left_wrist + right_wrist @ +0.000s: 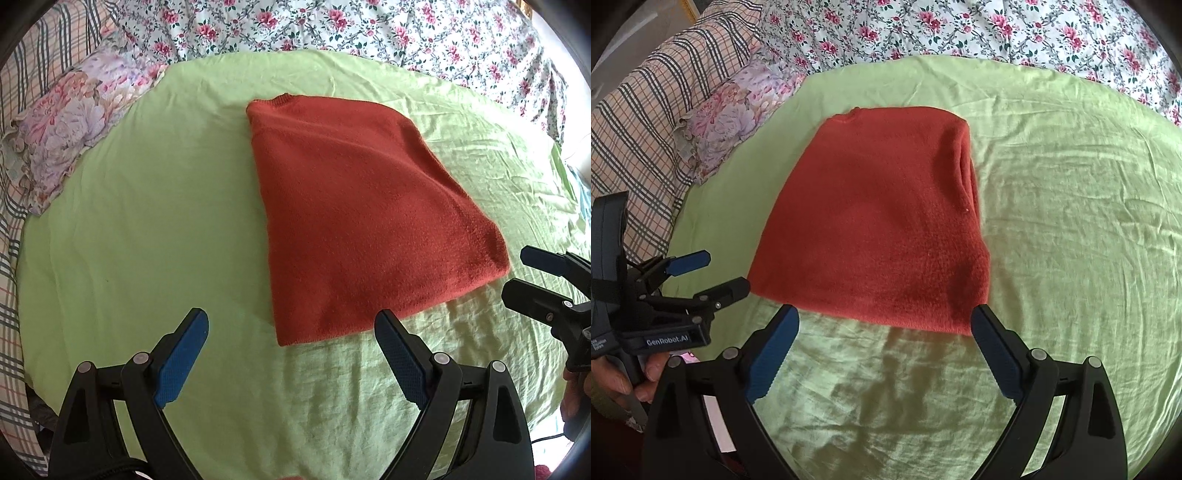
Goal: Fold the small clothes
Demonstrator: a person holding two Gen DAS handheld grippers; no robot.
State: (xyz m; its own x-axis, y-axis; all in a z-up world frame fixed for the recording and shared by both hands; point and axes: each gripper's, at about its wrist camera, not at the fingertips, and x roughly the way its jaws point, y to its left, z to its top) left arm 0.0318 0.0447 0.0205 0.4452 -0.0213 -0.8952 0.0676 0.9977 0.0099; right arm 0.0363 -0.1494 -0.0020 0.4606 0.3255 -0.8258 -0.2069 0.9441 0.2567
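**While both claws hang open, a folded sweater rests on the bed**

A rust-red sweater [354, 214] lies folded flat near the middle of a green sheet [147, 221]. The left gripper [291, 350] hovers just before its near edge, jaws spread wide, holding nothing. The right gripper [884, 349] does likewise, one pad just beside the sweater's near right corner. A flowered pillow [727, 114] sits at the sheet's far left corner.
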